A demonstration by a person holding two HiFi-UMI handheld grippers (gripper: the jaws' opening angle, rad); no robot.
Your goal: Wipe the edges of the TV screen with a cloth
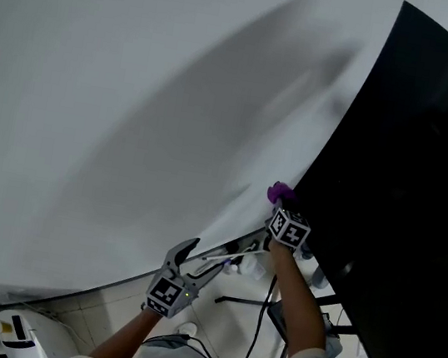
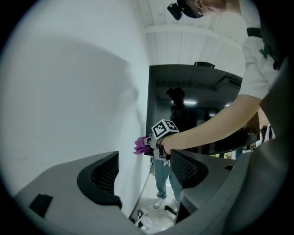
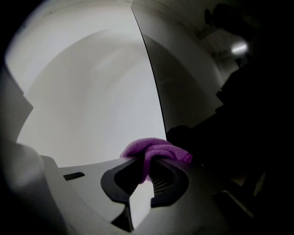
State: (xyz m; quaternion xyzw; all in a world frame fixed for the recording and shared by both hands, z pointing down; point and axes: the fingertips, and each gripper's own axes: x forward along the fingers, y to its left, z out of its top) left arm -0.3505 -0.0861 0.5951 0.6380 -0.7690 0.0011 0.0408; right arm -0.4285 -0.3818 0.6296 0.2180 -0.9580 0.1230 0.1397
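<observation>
Two claws are in view, and only the right one is working. The right claw (image 1: 281, 205) is pressed together on a purple cloth (image 1: 280, 193), whose folds bulge out past the jaw tips. In the right gripper view the cloth (image 3: 154, 148) is nipped between the two dark jaws of that claw (image 3: 145, 170) and bunches up right at the thin line where the TV screen (image 3: 193, 87) meets the white wall (image 3: 92, 96). The head view puts the same bundle on the left edge of the dark TV screen (image 1: 406, 203), in the lower part of that edge, with the marker cube (image 1: 290, 227) just behind it and the person's bare forearm (image 1: 298, 305) running back to a white sleeve. The left claw (image 1: 201, 259) hangs lower and to the left, near the wall (image 1: 135, 101) and apart from the screen. In its own view the left claw (image 2: 143, 173) has its jaws spread wide with nothing between them. Through that gap, the right claw (image 2: 154, 146) and the cloth (image 2: 139, 146) show beside the screen's edge (image 2: 149, 105). Below the screen, dark stand legs (image 1: 259, 305) and cables lie on a pale floor.
</observation>
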